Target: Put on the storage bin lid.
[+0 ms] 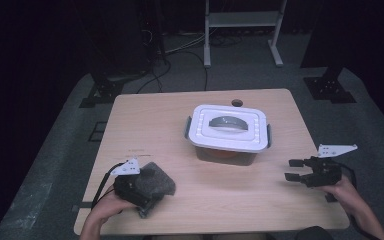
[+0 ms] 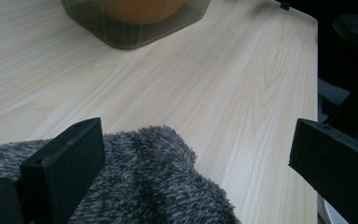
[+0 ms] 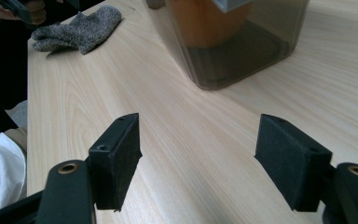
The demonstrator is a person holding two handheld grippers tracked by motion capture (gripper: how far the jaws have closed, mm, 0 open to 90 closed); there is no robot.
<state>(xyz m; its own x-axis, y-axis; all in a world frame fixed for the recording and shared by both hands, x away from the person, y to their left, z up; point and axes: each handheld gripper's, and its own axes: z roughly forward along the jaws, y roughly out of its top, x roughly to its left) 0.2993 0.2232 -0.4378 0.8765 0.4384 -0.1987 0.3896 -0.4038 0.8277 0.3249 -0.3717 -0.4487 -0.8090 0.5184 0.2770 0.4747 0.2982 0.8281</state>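
Desk [image 1: 260, 200] carried everything we needed: one clear box [image 1: 227, 152] with a white lid [image 1: 227, 127] near its middle, and one grey fuzzy cloth [image 1: 157, 182] at the near left corner. Inside the box we saw one orange thing [image 3: 205, 23], but we could not tell what it was.

We held our left gripper [image 1: 147, 202] over the cloth, so the left hand was clearly the nearer one to it. In the left gripper view the cloth [image 2: 158, 182] lay between and below the jaws, more toward one of them, and the jaws stood wide apart, pressing on nothing. We could not tell if they touched the fabric.

Our right gripper [image 1: 292, 170] was at the right edge of the desk, well apart from the cloth, its jaws also apart and empty, pointing toward the box.
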